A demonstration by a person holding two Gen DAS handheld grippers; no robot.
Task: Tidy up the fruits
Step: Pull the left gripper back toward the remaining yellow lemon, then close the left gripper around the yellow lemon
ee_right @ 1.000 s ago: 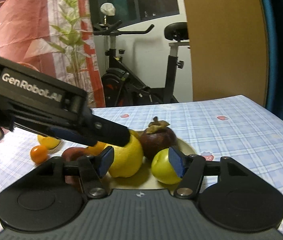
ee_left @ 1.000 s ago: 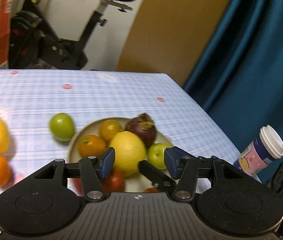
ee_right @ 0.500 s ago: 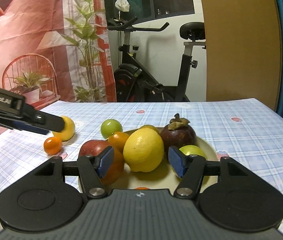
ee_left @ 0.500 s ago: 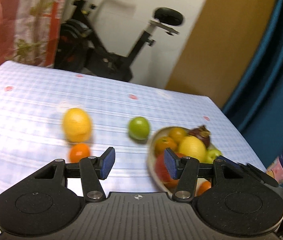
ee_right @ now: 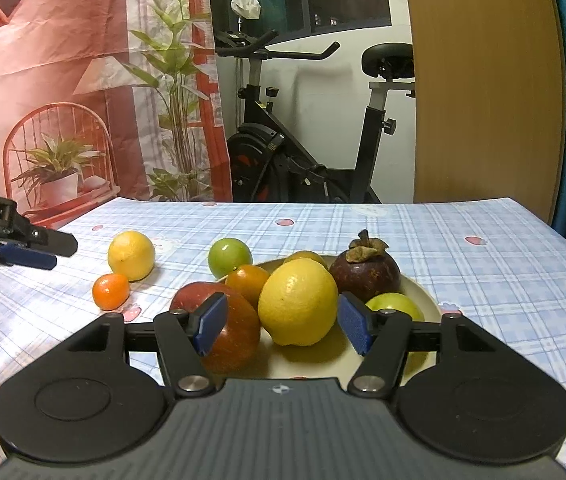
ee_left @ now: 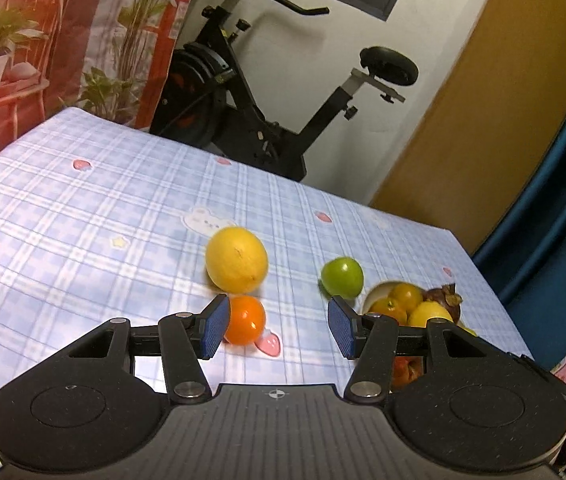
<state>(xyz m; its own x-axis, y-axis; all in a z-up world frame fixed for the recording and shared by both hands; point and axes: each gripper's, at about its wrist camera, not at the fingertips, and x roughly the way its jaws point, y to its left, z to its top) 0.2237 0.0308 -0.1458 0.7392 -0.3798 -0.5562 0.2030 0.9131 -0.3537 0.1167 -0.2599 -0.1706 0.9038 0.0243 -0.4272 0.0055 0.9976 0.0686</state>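
Fruits mostly sit heaped on the round cream plate (ee_right: 427, 300); a small orange mandarin (ee_left: 244, 320), a yellow lemon (ee_left: 236, 260) and a green lime (ee_left: 341, 278) lie loose on the checked tabletop (ee_left: 83, 240). Left tongs (ee_left: 279, 326) hang open and empty, apparently aiming at the mandarin; right tongs (ee_right: 283, 326) gape empty above the plate.
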